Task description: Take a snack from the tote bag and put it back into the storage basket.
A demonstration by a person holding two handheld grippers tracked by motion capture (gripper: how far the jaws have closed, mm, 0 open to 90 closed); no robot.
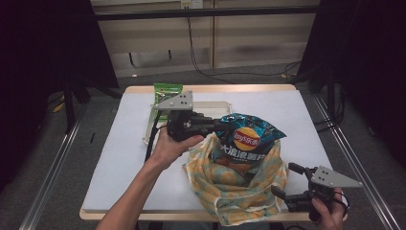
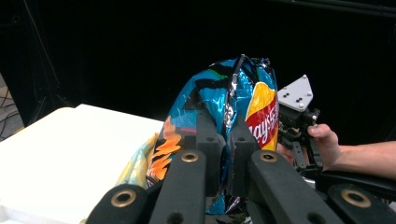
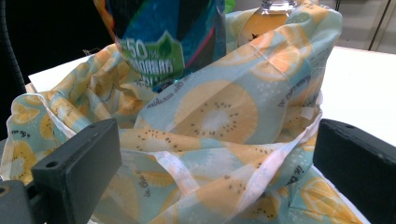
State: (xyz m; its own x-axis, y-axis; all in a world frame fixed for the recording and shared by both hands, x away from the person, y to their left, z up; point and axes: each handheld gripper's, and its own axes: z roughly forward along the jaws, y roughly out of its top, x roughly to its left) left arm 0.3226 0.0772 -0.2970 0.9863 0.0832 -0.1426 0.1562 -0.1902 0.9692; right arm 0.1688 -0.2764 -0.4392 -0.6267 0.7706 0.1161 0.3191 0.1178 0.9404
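A cloth bag (image 1: pixel 239 191) sits on the table (image 1: pixel 119 158) near its front edge, right of centre. A chip bag (image 1: pixel 246 141) stands upright in its mouth, its top rising above the cloth. The left gripper (image 1: pixel 215 125) reaches in from the left and meets the chip bag's upper edge. The right gripper (image 1: pixel 286 184) lies at the cloth bag's right side, by the table's front right corner. Behind the left gripper a tray (image 1: pixel 218 106) rests on the table, with a small packet (image 1: pixel 165 91) at its far left, by the back edge.
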